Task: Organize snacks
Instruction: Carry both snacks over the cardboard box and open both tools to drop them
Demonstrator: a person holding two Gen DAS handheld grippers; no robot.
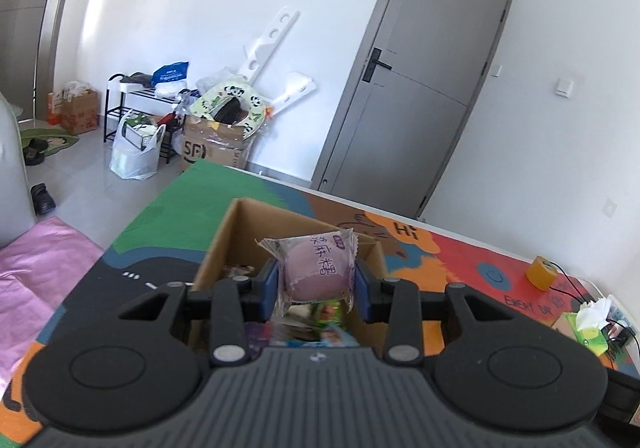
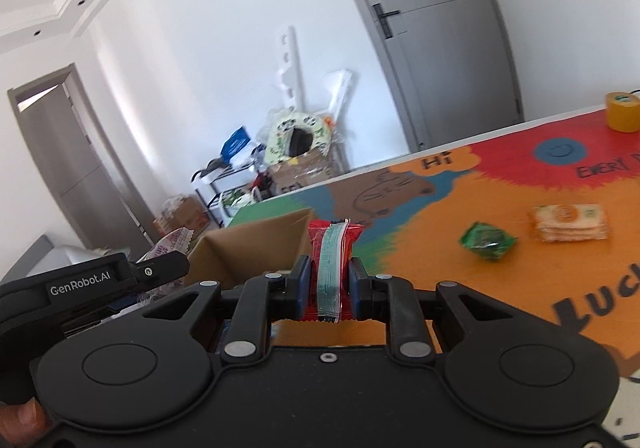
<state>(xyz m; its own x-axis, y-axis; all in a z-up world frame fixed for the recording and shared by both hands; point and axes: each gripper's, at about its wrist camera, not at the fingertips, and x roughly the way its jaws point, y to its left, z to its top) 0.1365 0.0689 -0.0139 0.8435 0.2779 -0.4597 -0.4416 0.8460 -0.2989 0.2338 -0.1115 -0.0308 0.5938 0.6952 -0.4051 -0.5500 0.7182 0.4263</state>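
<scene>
My left gripper (image 1: 316, 290) is shut on a purple mochi snack packet (image 1: 316, 268) and holds it over the open cardboard box (image 1: 224, 244), which has several snack packets inside. My right gripper (image 2: 329, 288) is shut on a red snack packet (image 2: 330, 268) with a pale green strip, held just right of the same box (image 2: 248, 252). The left gripper's body (image 2: 80, 288) shows at the left of the right wrist view. A green snack packet (image 2: 486, 240) and an orange cracker pack (image 2: 570, 223) lie on the colourful table mat (image 2: 460, 268).
A yellow tape roll (image 2: 622, 111) stands at the table's far right, also in the left wrist view (image 1: 542, 272). A tissue box (image 1: 588, 328) and cables lie at the right table edge. Beyond the table are a grey door (image 1: 420, 87), boxes and bags on the floor.
</scene>
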